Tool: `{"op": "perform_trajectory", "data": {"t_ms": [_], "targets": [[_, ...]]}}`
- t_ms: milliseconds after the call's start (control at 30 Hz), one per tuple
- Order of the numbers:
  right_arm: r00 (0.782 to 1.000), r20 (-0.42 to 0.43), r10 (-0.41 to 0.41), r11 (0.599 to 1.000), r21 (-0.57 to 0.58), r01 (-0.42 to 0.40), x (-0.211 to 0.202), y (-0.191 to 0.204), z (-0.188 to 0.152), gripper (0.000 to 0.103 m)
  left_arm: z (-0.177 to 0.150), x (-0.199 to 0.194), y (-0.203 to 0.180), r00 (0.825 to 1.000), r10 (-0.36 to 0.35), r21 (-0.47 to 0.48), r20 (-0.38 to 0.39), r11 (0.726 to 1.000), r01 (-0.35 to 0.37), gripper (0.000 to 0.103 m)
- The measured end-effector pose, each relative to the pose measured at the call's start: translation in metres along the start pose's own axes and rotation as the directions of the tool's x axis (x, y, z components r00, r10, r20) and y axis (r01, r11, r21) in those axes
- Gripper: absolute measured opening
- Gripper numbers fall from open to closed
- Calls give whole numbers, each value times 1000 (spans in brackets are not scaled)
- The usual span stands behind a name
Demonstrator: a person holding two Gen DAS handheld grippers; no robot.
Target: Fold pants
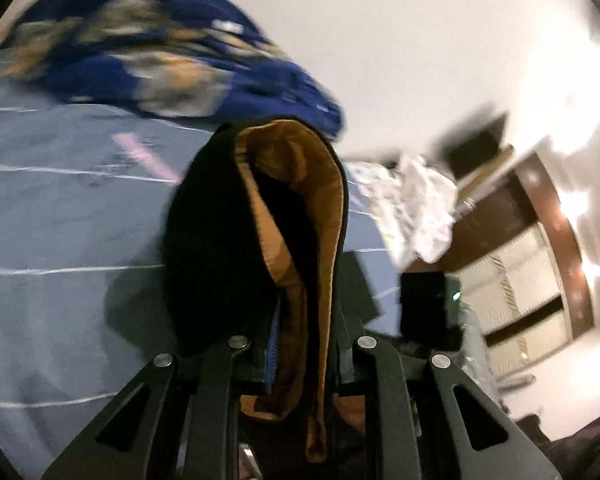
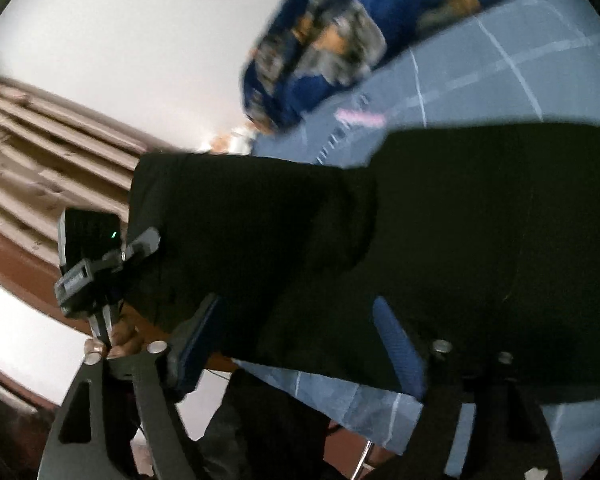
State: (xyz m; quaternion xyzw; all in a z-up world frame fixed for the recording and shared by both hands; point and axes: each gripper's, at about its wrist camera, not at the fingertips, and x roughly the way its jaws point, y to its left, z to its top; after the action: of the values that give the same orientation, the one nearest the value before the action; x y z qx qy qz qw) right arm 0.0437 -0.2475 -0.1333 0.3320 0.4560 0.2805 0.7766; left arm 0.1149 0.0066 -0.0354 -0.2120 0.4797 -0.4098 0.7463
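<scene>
The pants [image 1: 216,240] are black with a brown inner lining [image 1: 300,216]. In the left wrist view my left gripper [image 1: 296,360] is shut on their edge, and the cloth stands up in a loop above the light blue bedsheet [image 1: 60,220]. In the right wrist view the pants [image 2: 380,248] stretch wide across the frame over the sheet [image 2: 480,80]. My right gripper [image 2: 300,344] is open, its blue fingers [image 2: 400,352] spread wide with the black cloth lying between them. The left gripper [image 2: 100,264] shows at the left, holding the pants' far end.
A crumpled dark blue patterned blanket [image 1: 160,48] lies at the far side of the bed, also in the right wrist view [image 2: 332,40]. A white crumpled cloth [image 1: 416,204] sits by the bed's edge. Brown curtains [image 2: 40,152] and a dark wooden frame [image 1: 560,240] lie beyond.
</scene>
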Motion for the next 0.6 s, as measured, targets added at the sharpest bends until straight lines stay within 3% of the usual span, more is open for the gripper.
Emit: {"op": "perform_trajectory", "data": {"t_ms": [33, 100, 233, 300, 333, 367, 500, 600], "targets": [[1000, 19, 24, 1000, -17, -24, -12, -1, 0, 94, 4, 16, -13, 1000, -21, 15, -15, 1000, 22, 20], [997, 51, 63, 998, -34, -62, -32, -4, -1, 99, 8, 54, -40, 995, -78, 51, -54, 995, 81, 20], [994, 83, 76, 996, -54, -71, -65, -20, -5, 101, 13, 122, -67, 987, -91, 93, -134, 990, 104, 23], [991, 105, 78, 997, -37, -74, -74, -33, -4, 102, 14, 143, -75, 984, -95, 113, -152, 987, 113, 28], [991, 114, 68, 998, -13, -67, -79, -44, -3, 102, 15, 153, -78, 983, -87, 118, -163, 987, 107, 42], [991, 117, 57, 998, 5, -58, -81, -51, -3, 102, 16, 159, -78, 982, -72, 118, -174, 989, 93, 56], [995, 90, 38, 994, 101, -47, -71, -83, -4, 103, 16, 154, -71, 990, -34, 130, -134, 990, 52, 60], [996, 88, 22, 992, 119, -33, -69, -93, -8, 103, 8, 141, -59, 993, 35, 155, -109, 988, -18, 66]]}}
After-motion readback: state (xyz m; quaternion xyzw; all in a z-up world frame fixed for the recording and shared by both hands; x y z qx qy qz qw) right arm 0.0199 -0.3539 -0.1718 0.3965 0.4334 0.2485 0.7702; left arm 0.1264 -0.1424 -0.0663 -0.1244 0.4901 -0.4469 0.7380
